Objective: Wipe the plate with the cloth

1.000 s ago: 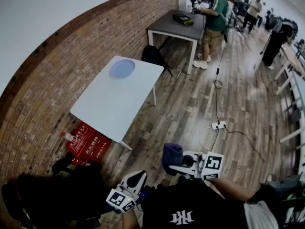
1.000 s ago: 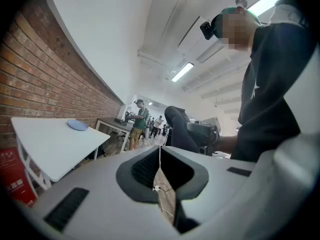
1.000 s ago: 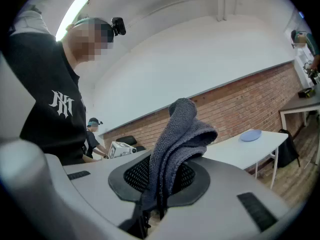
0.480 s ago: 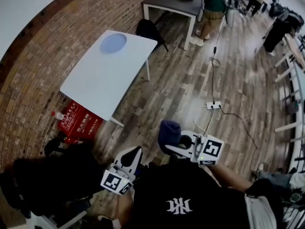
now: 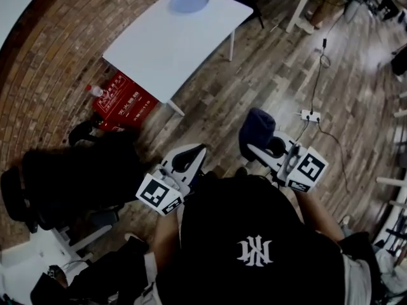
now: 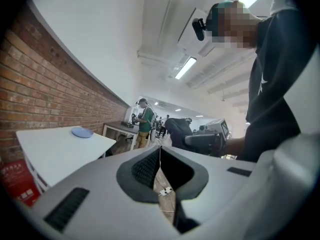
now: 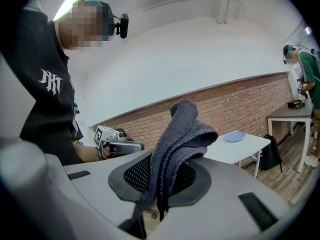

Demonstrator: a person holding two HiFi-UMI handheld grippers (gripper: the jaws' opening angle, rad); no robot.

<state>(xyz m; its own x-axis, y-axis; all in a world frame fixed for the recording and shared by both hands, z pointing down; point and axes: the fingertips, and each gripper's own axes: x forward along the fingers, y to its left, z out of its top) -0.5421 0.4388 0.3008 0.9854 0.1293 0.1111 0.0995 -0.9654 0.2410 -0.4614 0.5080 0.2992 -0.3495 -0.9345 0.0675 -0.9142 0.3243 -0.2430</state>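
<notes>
Right gripper (image 5: 258,150) is clamped on the cloth (image 5: 256,129); left gripper (image 5: 189,158) is closed, empty. Blue plate (image 5: 189,0) sits at the far end of the table (image 5: 159,49) (well apart from the 2 grippers), so I'd approach first, loose fold leading.

— How's the light where you are?
— Bright and even, from ceiling strip lights (image 6: 186,67). The white table (image 5: 172,37) nearly glares.
— And sharpness?
— My head view is slightly smeared, with the edges bowing hard. My cloth (image 7: 182,139) is crisp, though both gripper views go black at the corners.
</notes>
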